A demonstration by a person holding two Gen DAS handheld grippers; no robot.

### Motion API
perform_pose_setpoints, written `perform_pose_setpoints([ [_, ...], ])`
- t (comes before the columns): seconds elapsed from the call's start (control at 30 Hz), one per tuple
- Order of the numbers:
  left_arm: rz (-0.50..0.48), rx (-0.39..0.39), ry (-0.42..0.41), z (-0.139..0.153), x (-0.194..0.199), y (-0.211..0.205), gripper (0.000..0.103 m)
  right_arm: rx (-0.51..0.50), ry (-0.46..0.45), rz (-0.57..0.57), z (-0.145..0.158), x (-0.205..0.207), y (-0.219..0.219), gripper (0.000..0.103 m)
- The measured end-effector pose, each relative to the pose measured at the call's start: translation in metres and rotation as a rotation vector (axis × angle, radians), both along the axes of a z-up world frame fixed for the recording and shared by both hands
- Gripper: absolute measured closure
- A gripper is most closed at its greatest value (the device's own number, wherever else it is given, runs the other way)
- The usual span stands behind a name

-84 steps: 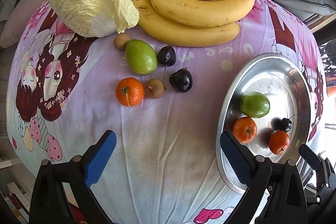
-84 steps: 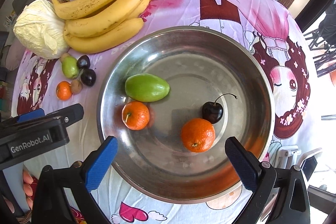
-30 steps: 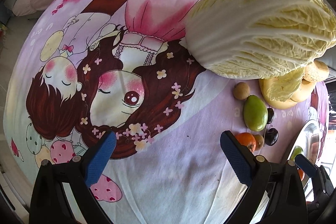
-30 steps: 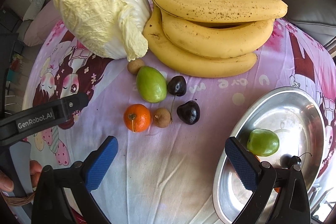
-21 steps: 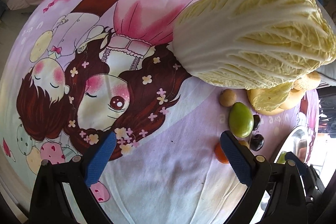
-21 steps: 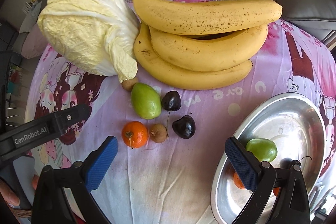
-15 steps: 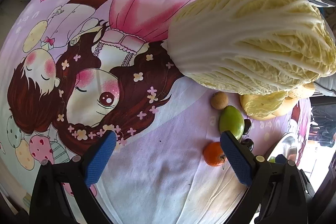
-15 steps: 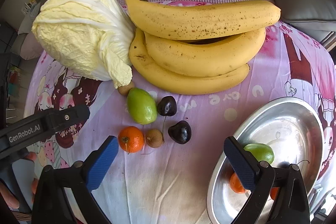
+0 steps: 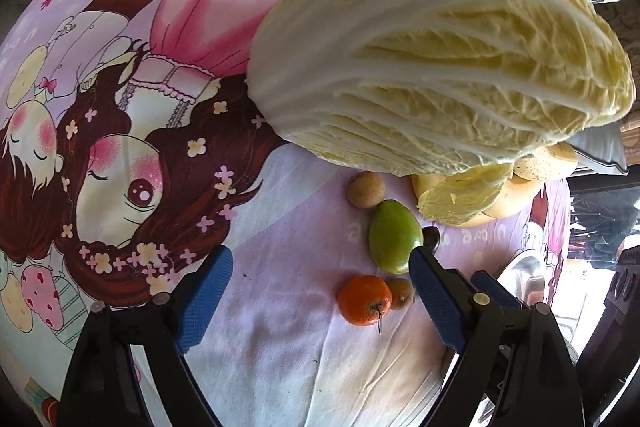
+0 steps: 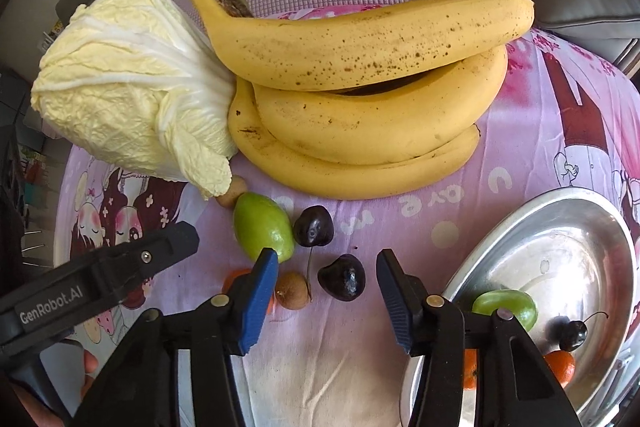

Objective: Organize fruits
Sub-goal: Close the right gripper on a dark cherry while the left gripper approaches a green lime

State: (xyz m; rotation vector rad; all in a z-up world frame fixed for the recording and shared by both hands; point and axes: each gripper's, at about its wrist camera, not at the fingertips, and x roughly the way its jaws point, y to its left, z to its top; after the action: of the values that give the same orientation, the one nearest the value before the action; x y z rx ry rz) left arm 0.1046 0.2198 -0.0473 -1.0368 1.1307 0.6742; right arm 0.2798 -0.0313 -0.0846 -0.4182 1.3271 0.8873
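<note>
- Left gripper (image 9: pixel 320 301): jaws fairly wide and closing, with only bare printed cloth (image 9: pixel 280 347) between the blue pads. It holds and touches nothing. In the left wrist view a small orange (image 9: pixel 364 299) lies just inside its right finger.
- Napa cabbage (image 10: pixel 128 87): rests at the far left of the cloth, touching the banana bunch (image 10: pixel 360 99); it is a vegetable and probably not part of the sorting.
- Loose fruit cluster, left to right in the right wrist view: a green fruit (image 10: pixel 262 227), a brown longan (image 10: pixel 292 289), an upper dark cherry (image 10: pixel 313 225) and a lower dark cherry (image 10: pixel 341 277).
- Right gripper (image 10: pixel 326 293): jaws at a middling width and closing. The longan and the lower cherry both lie in the gap; the pads do not yet press on either.
- Step in hand, as judged: picking one small fruit. A clean pick calls for centring the pads on the lower cherry alone, keeping the left pad clear of the longan and the long stem, and squeezing gently.
- Metal bowl (image 10: pixel 560 227): stands at the right, near the cluster, already holding a green fruit, a cherry and oranges.
</note>
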Motion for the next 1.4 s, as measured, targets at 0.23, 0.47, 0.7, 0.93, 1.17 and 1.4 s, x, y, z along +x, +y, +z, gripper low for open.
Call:
perform_pose_setpoints([
  [0.23, -0.004, -0.015, -0.017, -0.011, 0.034, -0.025, 0.017, 0.023, 0.022, -0.014, -0.01, 0.008, 0.004, 0.061],
  [0.47, 0.019, -0.003, -0.015, -0.024, 0.06, -0.039, 0.02, 0.041, 0.049, -0.014, -0.022, 0.006, 0.013, 0.069],
  [0.7, 0.015, 0.022, -0.026, -0.025, 0.075, -0.034, 0.02, 0.063, 0.086, -0.032, -0.028, 0.009, 0.017, 0.078],
  [0.93, 0.025, 0.018, -0.041, -0.025, 0.059, -0.027, 0.02, 0.07, 0.108, -0.049, -0.031, 0.018, 0.017, 0.078],
  [1.17, 0.028, 0.013, -0.052, -0.024, 0.057, -0.025, 0.02, 0.08, 0.136, -0.071, -0.037, 0.028, 0.009, 0.078],
  [1.4, 0.024, 0.006, -0.057, -0.022, 0.058, -0.026, 0.02, 0.089, 0.144, -0.078, -0.043, 0.031, 0.003, 0.079],
])
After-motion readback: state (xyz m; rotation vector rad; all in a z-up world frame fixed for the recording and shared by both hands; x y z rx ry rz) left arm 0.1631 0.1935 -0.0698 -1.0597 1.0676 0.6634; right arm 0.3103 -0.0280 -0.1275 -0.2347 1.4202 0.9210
